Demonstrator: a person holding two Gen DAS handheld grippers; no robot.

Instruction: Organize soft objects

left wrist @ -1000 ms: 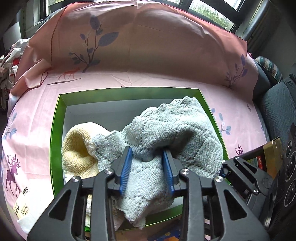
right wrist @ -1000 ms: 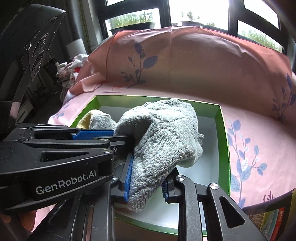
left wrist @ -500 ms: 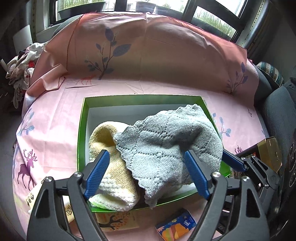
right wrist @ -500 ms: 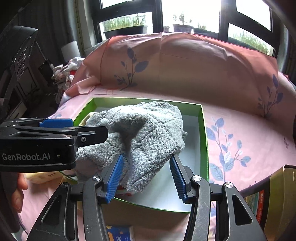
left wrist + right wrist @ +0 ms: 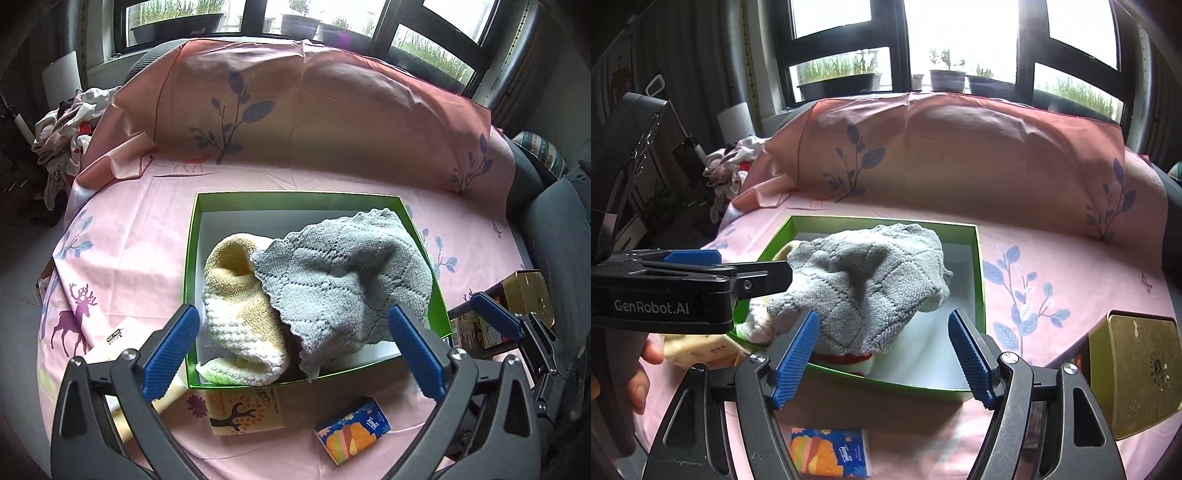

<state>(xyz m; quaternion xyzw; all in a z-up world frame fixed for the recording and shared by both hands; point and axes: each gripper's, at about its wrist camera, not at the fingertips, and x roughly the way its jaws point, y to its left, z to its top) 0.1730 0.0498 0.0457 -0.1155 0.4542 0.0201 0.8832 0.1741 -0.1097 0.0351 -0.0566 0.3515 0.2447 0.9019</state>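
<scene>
Grey knitted cloth (image 5: 347, 273) lies bunched in the green box (image 5: 295, 197), filling its right half in the left wrist view and draping over the near rim at lower centre. Cream-yellow knitted piece (image 5: 236, 291) sits beside it on the left, partly tucked under the grey edge. In the right wrist view the grey cloth (image 5: 864, 280) heaps at frame centre; the cream piece shows only as a sliver at its left.

Left gripper (image 5: 295, 350) stands wide open at the bottom of its frame. Its jaws have just been opening; both blue pads are clear of the knitwear, which lies beyond and between them, untouched. Right gripper (image 5: 886, 354) is also parted, jaws just opening; the left pad sits just in front of the grey hem, whether touching cannot be told, and the right pad is well clear over the box's white floor. Nothing is pinched.

The box (image 5: 979, 266) rests on a pink printed sheet (image 5: 147, 221). A tissue packet (image 5: 352, 426) lies on the sheet near the box's front rim, lower right of centre. A gold box (image 5: 1134, 373) stands at the right edge. A clothes heap (image 5: 62, 122) sits at upper left.
</scene>
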